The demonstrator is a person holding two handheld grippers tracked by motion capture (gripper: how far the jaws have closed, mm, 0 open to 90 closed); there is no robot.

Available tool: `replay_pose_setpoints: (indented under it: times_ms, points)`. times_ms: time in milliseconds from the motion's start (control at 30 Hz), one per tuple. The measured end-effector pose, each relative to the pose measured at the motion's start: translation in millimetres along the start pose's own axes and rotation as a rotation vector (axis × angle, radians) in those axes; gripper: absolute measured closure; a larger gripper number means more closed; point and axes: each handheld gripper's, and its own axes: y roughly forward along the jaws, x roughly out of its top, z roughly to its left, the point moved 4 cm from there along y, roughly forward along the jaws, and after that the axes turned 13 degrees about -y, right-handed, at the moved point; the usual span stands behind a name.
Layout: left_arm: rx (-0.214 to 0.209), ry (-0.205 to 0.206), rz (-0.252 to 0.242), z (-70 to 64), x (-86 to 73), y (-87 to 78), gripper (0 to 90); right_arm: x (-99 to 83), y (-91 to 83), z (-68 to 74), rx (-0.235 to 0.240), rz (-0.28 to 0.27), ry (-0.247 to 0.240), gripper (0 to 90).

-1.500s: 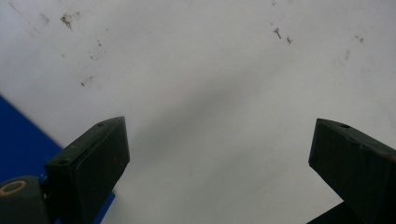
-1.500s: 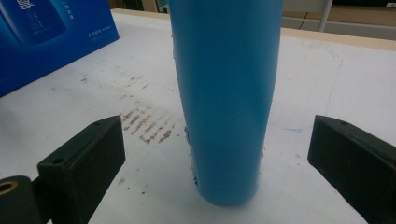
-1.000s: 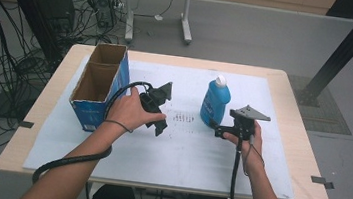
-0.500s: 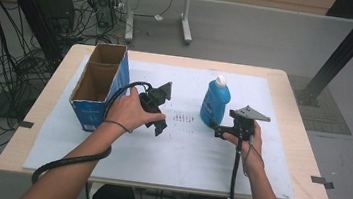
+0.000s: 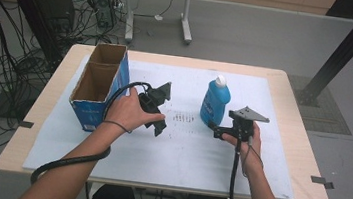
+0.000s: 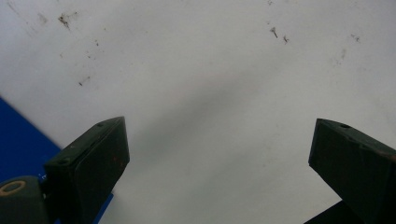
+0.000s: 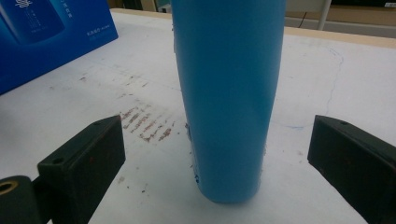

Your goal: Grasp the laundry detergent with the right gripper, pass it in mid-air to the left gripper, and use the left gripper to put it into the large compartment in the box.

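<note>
Blue bottle (image 5: 215, 101) with a white cap stood upright on the white sheet (image 5: 188, 151) covering the table (image 5: 292, 100), right of centre. In the right gripper view the bottle (image 7: 229, 93) stood between the two black jaws, which were spread wide, each well clear of its sides; nothing was grasped. The right gripper (image 5: 217, 130) was held low, just in front of the bottle's base, pointing at it.

The left gripper (image 5: 159, 127) was held near the middle of the sheet, beside the open blue cardboard box (image 5: 96, 86) that stood at the left part of the table. In the left gripper view its jaws were likewise released and wide apart, with bare, lightly stained sheet (image 6: 210, 93) between them and a blue corner of the box (image 6: 21, 140) at the left edge.
</note>
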Motion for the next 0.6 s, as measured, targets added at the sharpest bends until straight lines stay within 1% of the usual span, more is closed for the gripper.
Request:
replay_pose_setpoints:
  times_ms: [333,600]
  points:
    - [-0.001,0.001,0.005,0.6,0.3,2.0,5.4,-0.1,5.6,0.7,-0.004,-0.004,-0.016,3.7]
    - [0.002,0.006,0.002,-0.9,0.9,1.8,5.5,-2.8,12.1,1.4,-0.016,-0.012,-0.013,3.6]
